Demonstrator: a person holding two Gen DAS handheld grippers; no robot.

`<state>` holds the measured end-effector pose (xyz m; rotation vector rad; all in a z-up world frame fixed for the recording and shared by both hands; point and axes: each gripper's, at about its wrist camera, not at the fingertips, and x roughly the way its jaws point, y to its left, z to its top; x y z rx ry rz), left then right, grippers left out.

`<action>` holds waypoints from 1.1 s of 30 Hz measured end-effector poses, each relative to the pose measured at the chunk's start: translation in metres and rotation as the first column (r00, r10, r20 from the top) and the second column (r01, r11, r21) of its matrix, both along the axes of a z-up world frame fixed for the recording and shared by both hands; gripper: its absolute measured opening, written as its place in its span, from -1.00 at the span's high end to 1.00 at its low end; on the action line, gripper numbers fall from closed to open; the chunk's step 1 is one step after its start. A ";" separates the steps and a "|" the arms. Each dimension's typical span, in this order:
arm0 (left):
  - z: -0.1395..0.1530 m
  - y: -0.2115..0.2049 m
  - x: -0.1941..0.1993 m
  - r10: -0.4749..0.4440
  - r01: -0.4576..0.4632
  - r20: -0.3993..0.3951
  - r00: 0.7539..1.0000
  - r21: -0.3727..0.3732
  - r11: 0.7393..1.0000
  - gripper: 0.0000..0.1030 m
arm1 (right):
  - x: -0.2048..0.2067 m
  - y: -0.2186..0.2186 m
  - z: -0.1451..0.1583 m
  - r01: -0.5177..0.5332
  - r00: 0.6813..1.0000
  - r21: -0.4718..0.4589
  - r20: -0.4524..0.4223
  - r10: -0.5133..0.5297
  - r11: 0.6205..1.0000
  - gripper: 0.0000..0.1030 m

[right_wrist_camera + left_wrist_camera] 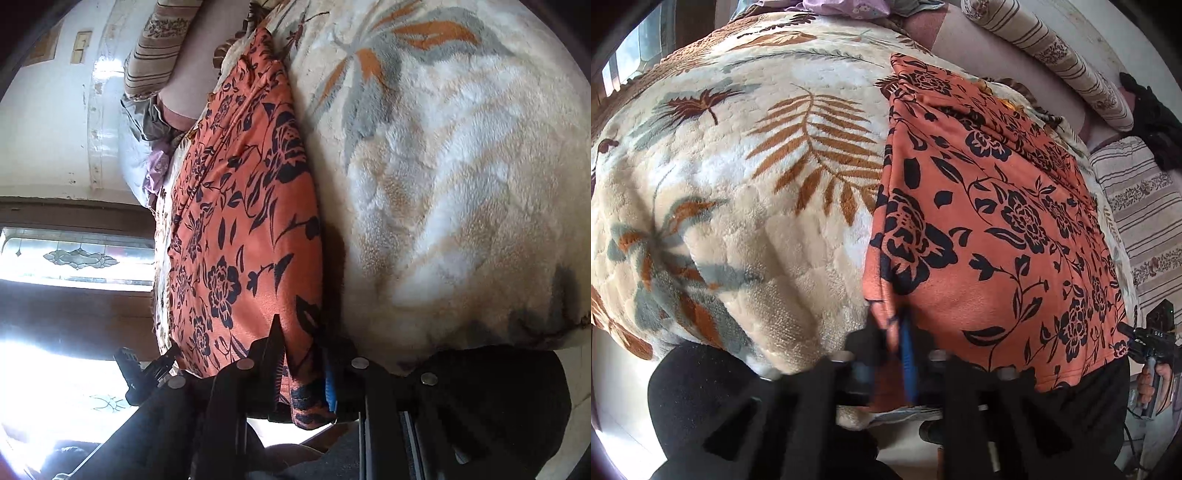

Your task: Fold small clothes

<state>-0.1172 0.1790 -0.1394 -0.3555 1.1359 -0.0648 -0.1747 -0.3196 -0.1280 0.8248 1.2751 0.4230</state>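
An orange cloth printed with black roses and vines (997, 221) lies spread flat on a bed covered by a thick cream fleece blanket with rust and grey leaf shapes (738, 221). The cloth sits toward one side of the blanket and its near hem hangs just over the edge of the bed, where both tongs have hold of it. The left tongs (897, 332) are clenched tight on the near corner of the cloth: the fabric is bunched between the black finger and the one with the blue pad, and a little flap of it droops below them. The right tongs (299, 354) grip the other near corner, with a fold of the orange cloth pinched between their black fingers and a tongue of it hanging down under them; the blue pad shows just beside the fold. From the left wrist view the right tongs can also be seen at the far end of the hem (1145, 339), with a hand (1148, 380) wrapped round the handle. Beyond the cloth, striped cushions (1045, 55) lean along the back of the bed, with a lilac garment (842, 7) lying past the top of the blanket. A window with patterned glass (77, 254) lets in strong light on the far side of the room.
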 end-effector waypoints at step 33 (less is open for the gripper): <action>0.023 0.044 0.329 0.159 -0.156 0.175 0.972 -0.030 0.987 -0.52 | 0.266 -0.015 0.040 0.365 0.876 0.049 0.320 -0.361 0.930 -0.93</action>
